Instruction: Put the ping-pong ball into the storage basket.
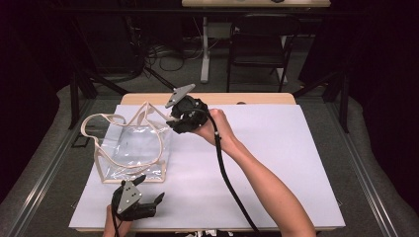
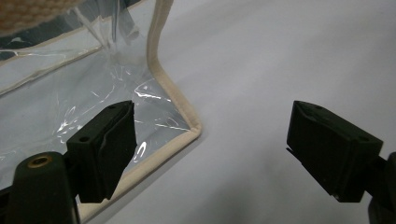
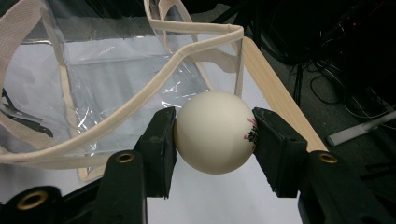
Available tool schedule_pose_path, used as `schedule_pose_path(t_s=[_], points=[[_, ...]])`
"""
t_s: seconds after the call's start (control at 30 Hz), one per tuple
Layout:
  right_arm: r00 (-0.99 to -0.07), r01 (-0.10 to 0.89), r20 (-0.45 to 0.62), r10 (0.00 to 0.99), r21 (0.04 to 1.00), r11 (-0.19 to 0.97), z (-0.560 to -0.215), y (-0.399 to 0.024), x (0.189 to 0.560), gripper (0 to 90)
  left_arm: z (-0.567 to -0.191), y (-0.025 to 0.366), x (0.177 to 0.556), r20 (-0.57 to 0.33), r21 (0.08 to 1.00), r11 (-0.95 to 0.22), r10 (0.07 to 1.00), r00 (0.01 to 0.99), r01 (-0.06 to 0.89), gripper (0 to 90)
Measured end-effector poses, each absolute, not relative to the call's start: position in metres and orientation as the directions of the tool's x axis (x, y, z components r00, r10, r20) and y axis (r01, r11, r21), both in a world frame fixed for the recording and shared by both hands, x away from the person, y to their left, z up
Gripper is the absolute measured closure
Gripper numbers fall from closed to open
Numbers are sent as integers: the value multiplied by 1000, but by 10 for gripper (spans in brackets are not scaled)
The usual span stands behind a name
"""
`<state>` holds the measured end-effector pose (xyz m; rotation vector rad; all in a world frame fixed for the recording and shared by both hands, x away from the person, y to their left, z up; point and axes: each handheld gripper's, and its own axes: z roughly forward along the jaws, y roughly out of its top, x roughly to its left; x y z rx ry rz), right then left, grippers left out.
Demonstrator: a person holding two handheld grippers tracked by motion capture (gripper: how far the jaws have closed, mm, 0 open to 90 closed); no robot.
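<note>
High view, left to right: a clear plastic tote bag with cream fabric trim and handles [image 1: 132,150] lies at the left of a white-topped table [image 1: 276,163], its straps looping toward the upper left of the frame. Below it, near the lower left edge, the left gripper [image 1: 150,190] sits in a person's hand, its jaws spread apart and holding nothing, just beside the bag's near corner. At centre frame the right gripper [image 1: 174,121], held by a hand on a bare forearm that enters from the bottom right, hangs at the bag's upper right corner by the raised strap. A black folding chair [image 1: 259,42] stands beyond the table at upper centre.

Left gripper view: the bag's trimmed corner [image 2: 189,123] lies between the two parted jaws, nearer the left one, which hangs over the clear plastic; the right jaw is over bare table.

Right gripper view: a cream-white ping-pong ball with a small red and black print [image 3: 215,132] is clamped between the two jaws at centre frame, right at the bag's open, cream-edged mouth [image 3: 187,53]. The table's wooden edge [image 3: 275,95] runs down the right.
</note>
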<state>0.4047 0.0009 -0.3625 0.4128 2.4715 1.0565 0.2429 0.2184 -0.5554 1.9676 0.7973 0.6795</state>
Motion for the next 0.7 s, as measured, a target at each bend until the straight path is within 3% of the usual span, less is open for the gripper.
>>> schedule_pose_path(t_s=[0.7], points=[[-878, 78, -267, 397, 740, 668, -356, 16, 400, 511, -555, 219, 243, 151, 874, -407, 749, 645, 267, 162]])
